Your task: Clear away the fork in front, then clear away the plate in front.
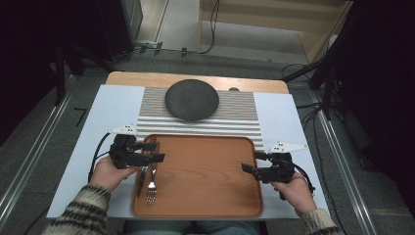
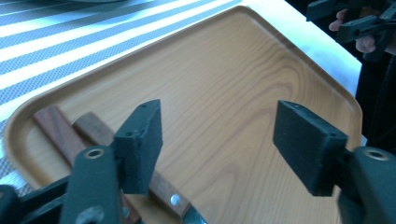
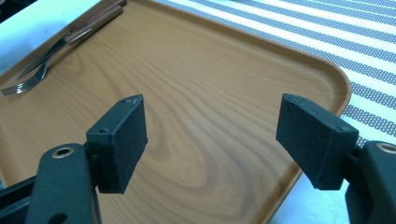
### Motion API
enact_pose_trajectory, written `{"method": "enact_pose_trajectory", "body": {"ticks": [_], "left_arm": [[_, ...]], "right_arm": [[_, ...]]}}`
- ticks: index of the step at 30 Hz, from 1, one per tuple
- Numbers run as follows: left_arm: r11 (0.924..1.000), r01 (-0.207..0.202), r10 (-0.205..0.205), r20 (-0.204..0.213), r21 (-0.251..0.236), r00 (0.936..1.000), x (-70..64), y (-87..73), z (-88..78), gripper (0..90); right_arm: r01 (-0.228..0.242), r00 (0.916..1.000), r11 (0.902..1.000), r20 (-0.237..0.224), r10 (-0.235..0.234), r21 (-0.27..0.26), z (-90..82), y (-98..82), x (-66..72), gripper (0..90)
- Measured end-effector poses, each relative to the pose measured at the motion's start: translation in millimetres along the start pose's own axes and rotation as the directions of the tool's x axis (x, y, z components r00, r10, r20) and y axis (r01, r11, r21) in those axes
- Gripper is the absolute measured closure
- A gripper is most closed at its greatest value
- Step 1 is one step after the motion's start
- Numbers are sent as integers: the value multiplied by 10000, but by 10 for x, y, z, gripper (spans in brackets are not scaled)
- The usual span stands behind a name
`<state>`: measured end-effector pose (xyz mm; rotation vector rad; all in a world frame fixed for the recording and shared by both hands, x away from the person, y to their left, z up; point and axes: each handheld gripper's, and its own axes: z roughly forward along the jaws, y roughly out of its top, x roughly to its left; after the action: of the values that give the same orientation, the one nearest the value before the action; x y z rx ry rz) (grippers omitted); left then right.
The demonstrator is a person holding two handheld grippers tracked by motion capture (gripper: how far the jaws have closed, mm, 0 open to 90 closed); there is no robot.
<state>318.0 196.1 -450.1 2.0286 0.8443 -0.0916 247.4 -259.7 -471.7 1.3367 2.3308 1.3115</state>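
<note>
A wooden tray (image 1: pixel 205 196) lies at the table's near edge. A fork (image 1: pixel 151 190) and a knife (image 1: pixel 141 182) with wooden handles rest side by side along its left rim. My left gripper (image 1: pixel 160 152) hovers open just above those handles, nothing between its pads. In the left gripper view the open jaws (image 2: pixel 219 144) frame bare tray wood (image 2: pixel 224 70), with the two handles (image 2: pixel 100 133) below the left pad. My right gripper (image 1: pixel 249 160) stands open over the tray's right edge. The right gripper view has its jaws (image 3: pixel 212 140) empty above the tray (image 3: pixel 187 70), the fork (image 3: pixel 28 84) and knife (image 3: pixel 46 56) far off.
A dark round plate (image 1: pixel 191 100) sits on a striped placemat (image 1: pixel 235 120) behind the tray. A pale sheet (image 1: pixel 107 112) covers the table. Black stands and cables (image 1: pixel 318 78) flank the table on both sides.
</note>
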Motion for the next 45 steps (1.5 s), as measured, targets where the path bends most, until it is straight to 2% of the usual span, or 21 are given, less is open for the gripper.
{"method": "enact_pose_trajectory", "body": {"ticks": [6,9,17,21,25,30,33,36,45], "left_arm": [[9993,-217,212,-186,-289,9996,-25,-54,-102,302],[9992,-278,270,-279,-280,9992,-9,-76,-116,274],[9988,-168,165,-66,-453,9998,18,-48,-112,274],[9989,-231,229,-57,-399,9997,17,-44,-109,260],[9992,-58,60,45,-399,10000,14,-39,-103,260],[9992,-106,109,76,-387,9999,13,-35,-89,260],[9995,-113,114,31,-295,9999,17,-29,-67,259],[9999,9,-6,165,-166,9999,34,-26,-55,260],[9997,18,-21,-124,-232,9999,96,37,-6,259]], "right_arm": [[-64,10000,10000,26,64,-40,-18,-14,-8,227],[-97,9999,10000,44,97,-12,-27,-24,-12,227],[-118,9999,9999,48,118,30,-29,-42,-8,227],[-156,9999,9999,59,156,10,-38,-49,-8,227],[-160,9998,9999,69,160,16,-41,-51,-9,227],[-167,9998,9999,74,167,19,-41,-49,-13,227],[-190,9998,9998,63,190,12,-35,-48,-14,227],[-192,9998,9998,72,192,24,-35,-48,-14,227],[-136,9999,9999,43,136,68,-25,-56,-1,227]]}}
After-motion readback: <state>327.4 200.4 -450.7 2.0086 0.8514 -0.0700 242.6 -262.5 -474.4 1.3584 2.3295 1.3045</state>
